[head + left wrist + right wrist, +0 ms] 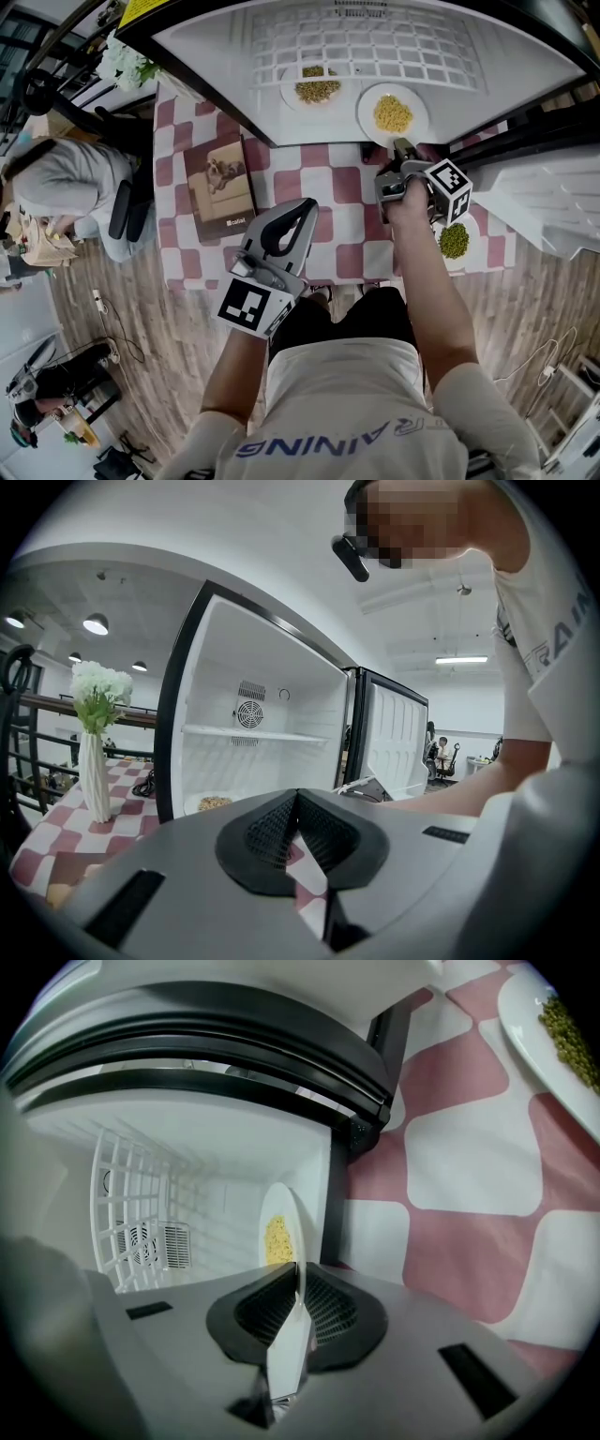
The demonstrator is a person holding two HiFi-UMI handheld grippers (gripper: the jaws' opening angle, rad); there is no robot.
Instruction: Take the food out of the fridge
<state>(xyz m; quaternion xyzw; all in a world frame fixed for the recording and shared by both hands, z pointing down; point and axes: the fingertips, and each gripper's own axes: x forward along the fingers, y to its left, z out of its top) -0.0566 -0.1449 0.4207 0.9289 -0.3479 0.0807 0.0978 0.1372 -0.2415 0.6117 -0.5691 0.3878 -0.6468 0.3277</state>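
The plate of corn (393,114) is pinched at its near rim by the jaws of the right gripper (401,148). It lies just inside the fridge (216,42) mouth, straight ahead of those jaws, so a pull straight back out is probably called for. The left gripper (302,211), its jaws pressed together on nothing, is held farther from the fridge.

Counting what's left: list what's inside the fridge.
A plate of brownish grains; a plate of yellow kernels, its near rim covered by the right gripper, jaws shut. Wire shelf too.
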